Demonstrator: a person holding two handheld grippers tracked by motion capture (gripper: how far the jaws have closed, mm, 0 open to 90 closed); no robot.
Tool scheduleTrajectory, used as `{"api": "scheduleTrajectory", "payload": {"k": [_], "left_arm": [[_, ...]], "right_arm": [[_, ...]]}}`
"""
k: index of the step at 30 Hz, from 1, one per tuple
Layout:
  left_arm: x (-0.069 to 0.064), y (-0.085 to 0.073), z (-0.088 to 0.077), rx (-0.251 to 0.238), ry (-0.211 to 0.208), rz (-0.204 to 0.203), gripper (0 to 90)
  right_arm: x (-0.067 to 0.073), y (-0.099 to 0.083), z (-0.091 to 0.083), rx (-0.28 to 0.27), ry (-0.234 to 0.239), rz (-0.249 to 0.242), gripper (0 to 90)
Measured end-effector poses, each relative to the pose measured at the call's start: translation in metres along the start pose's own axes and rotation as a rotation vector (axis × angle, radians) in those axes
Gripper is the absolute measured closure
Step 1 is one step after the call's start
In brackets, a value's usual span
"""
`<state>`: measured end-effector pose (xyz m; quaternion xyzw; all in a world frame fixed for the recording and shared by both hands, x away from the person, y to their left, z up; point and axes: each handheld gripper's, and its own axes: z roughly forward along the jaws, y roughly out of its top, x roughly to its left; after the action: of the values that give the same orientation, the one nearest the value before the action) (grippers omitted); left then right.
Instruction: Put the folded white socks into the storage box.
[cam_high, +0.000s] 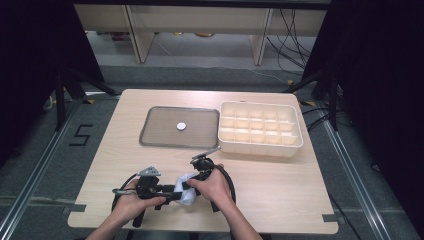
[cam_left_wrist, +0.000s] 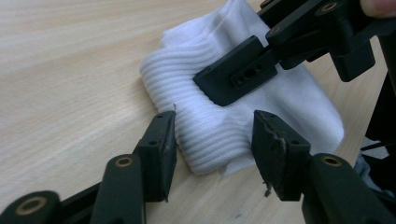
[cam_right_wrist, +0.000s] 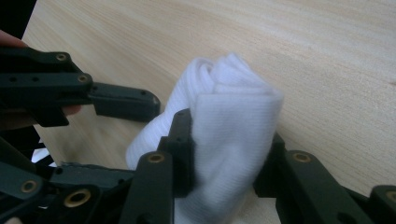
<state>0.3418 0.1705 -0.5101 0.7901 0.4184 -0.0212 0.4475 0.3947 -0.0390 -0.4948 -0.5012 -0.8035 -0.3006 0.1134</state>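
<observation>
I have both tongs down at the near edge of the light wooden table (cam_high: 280, 200), working a white ribbed cotton sock (cam_high: 186, 192) that lies bundled between my hands. My right tongs (cam_right_wrist: 224, 154) are clamped on it: in the right gripper view the folded cloth fills the gap between the two black jaws and both press into it, with the rolled end of the sock sticking out past the tips. My left tongs (cam_left_wrist: 212, 137) stand fairly wide, one jaw either side of the ribbed end of the sock; in the left gripper view the left jaw sits just at the cloth's edge and the right jaw against its fold, and I cannot tell that they squeeze it. One jaw of the right tongs lies on top of the sock there. Farther up the table, well apart from my hands, a grey rectangular metal tray (cam_high: 160, 131) holds a small white round disc (cam_high: 181, 126), and just beside it stands a cream plastic box with many compartments (cam_high: 295, 135)
</observation>
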Motion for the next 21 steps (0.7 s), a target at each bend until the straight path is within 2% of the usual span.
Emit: {"api": "scheduleTrajectory", "payload": {"k": [1,4,5,6,7,9,10,12,14,16,17,19,21], "left_arm": [[0.000,-0.001,-0.003,-0.009,0.013,0.009,46.8],[0.002,-0.004,-0.012,-0.025,0.036,0.022,43.2],[0.002,-0.005,-0.015,-0.043,0.055,0.013,42.4],[0.003,-0.007,-0.018,-0.050,0.069,0.011,41.9],[0.005,-0.008,-0.022,-0.065,0.061,0.009,41.6],[0.008,-0.011,-0.025,-0.099,0.076,0.006,41.2],[0.009,-0.012,-0.027,-0.110,0.084,0.001,41.3],[0.013,-0.014,-0.029,-0.154,0.116,0.018,41.4],[0.016,-0.016,-0.029,-0.171,0.144,0.040,41.6],[0.018,-0.017,-0.028,-0.183,0.146,0.039,41.6],[0.018,-0.017,-0.028,-0.185,0.156,0.031,41.5],[0.020,-0.019,-0.027,-0.203,0.145,0.034,41.5],[0.022,-0.021,-0.026,-0.219,0.164,0.043,41.5]], "right_arm": [[-0.001,0.000,0.000,-0.003,-0.011,-0.007,67.6],[-0.001,-0.002,-0.001,-0.019,0.008,-0.016,68.1],[0.000,-0.003,-0.002,-0.014,0.006,0.009,68.2],[-0.003,-0.003,0.000,-0.041,0.015,-0.042,68.4],[-0.002,-0.004,-0.001,-0.040,0.018,-0.035,68.5],[-0.001,-0.006,-0.003,-0.048,0.006,-0.010,68.7],[-0.001,-0.007,-0.005,-0.055,0.019,-0.014,68.7],[-0.002,-0.007,-0.005,-0.062,0.014,-0.022,68.6],[-0.001,-0.008,-0.008,-0.078,0.008,-0.020,68.6],[-0.002,-0.008,-0.009,-0.071,0.006,-0.015,68.6],[-0.002,-0.008,-0.010,-0.084,0.006,-0.022,68.6],[0.000,-0.008,-0.014,-0.092,-0.005,-0.012,68.6],[0.000,-0.007,-0.018,-0.112,-0.013,-0.025,68.6]]}}
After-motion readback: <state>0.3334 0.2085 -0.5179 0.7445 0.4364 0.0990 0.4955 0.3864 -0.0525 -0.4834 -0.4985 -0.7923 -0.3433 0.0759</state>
